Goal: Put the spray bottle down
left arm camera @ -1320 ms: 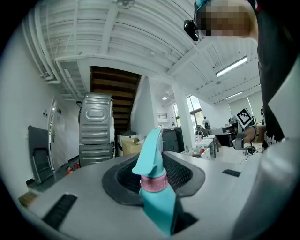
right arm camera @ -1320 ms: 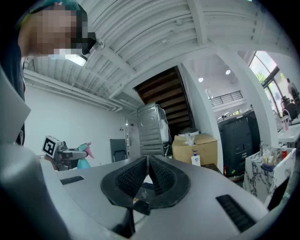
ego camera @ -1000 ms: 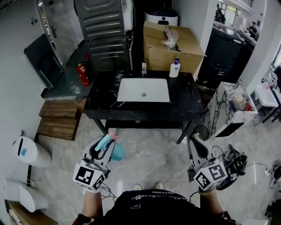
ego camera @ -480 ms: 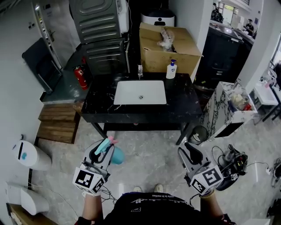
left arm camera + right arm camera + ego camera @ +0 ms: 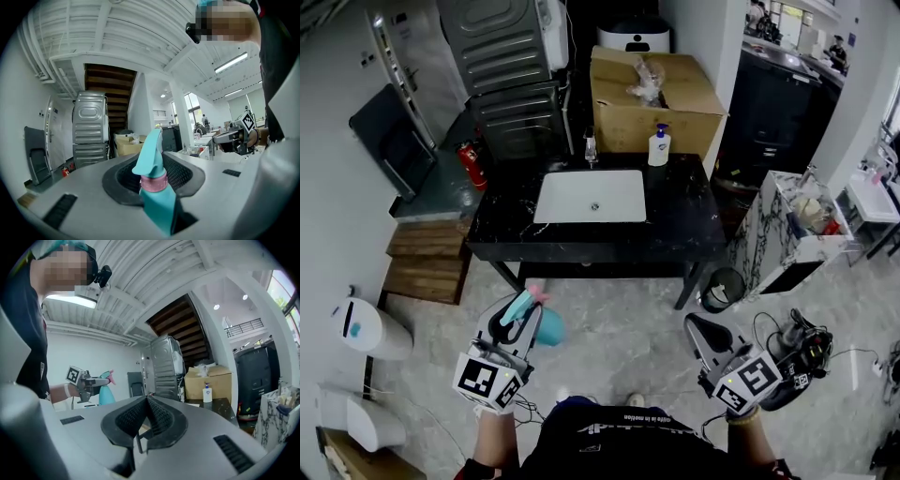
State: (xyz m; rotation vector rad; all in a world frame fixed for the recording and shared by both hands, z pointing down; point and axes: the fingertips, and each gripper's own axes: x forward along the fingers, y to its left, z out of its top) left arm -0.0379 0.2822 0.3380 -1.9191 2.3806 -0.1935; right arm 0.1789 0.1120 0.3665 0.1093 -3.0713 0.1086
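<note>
Currently left gripper (image 5: 521,309) jaws part-open, clamping teal plastic spray bottle (image 5: 549,325) upright over floor, likely readying set-down on far black marble surface (image 5: 686,223); right gripper (image 5: 698,326) jaws pressing together, empty.

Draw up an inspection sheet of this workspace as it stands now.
Surface: black marble counter with a white sink set in it.
Job's things: teal spray bottle, not yet set down, held above the floor short of the counter.
Clutter: soap dispenser at the counter's back edge; cardboard box behind it.
Claws: left claw shut on the spray bottle; right claw shut, nothing in it.
Cables: tangle of cables and gear on the floor beside the right claw.
Surroundings: fire extinguisher, wooden steps, bin.
</note>
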